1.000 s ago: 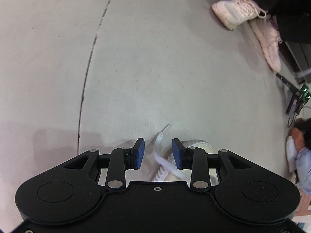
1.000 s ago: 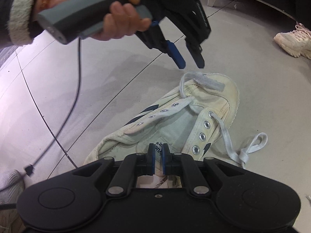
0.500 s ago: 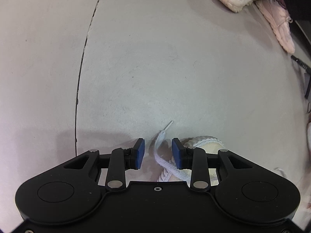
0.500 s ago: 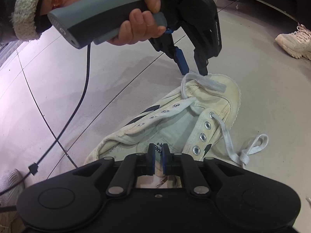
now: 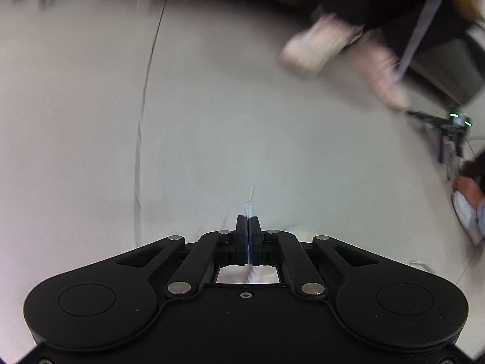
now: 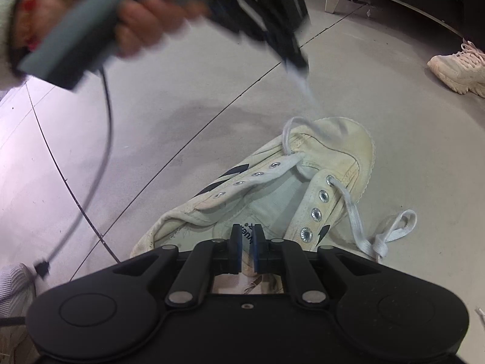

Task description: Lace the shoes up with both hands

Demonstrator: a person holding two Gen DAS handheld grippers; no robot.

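A cream canvas sneaker [image 6: 339, 148] lies on the grey floor with its toe pointing away in the right wrist view. A white lace runs through its front eyelets. My left gripper [image 5: 249, 224] is shut on the left end of the lace [image 5: 250, 203], whose tip sticks out past the pads. In the right wrist view this gripper [image 6: 295, 60] is raised above the toe, blurred, with the lace [image 6: 303, 86] hanging from it. My right gripper [image 6: 245, 236] hovers over the shoe's tongue, its pads nearly together with nothing between them. The lace's right end [image 6: 391, 233] lies looped on the floor.
A person's pale pink sneakers [image 6: 457, 71] stand at the far right, also blurred in the left wrist view [image 5: 321, 48]. A black cable [image 6: 91, 163] hangs from the left handle. Floor seams [image 5: 142, 127] cross the concrete. Dark furniture stands at the back.
My left gripper has closed on the lace end that lay between its open pads and lifted it up off the toe. My right gripper has stayed over the tongue.
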